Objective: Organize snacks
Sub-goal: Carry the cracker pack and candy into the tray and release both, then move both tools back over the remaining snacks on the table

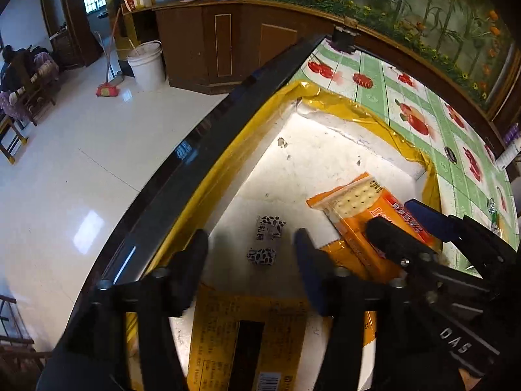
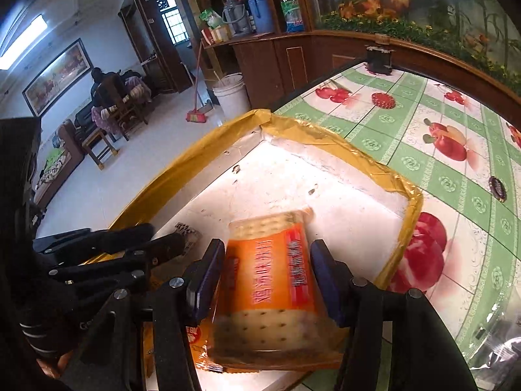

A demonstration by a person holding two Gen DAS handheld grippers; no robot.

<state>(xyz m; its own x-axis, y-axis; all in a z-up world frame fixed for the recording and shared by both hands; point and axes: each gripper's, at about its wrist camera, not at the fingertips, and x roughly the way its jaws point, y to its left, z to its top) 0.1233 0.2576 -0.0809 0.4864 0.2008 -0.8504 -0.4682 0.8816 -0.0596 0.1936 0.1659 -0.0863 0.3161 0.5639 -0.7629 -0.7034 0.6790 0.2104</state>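
Right gripper pinching orange cracker pack low over white tray, left gripper spread above small wrapped candy; risk: slick wrapper slips, pack lands on candy.

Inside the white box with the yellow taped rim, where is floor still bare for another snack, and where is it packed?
Bare: the far half of the box, between the far taped corner and the orange cracker pack. Crowded: the near end, where the cracker pack, small patterned candy and yellow packet lie under both hand-held grippers, left and right.
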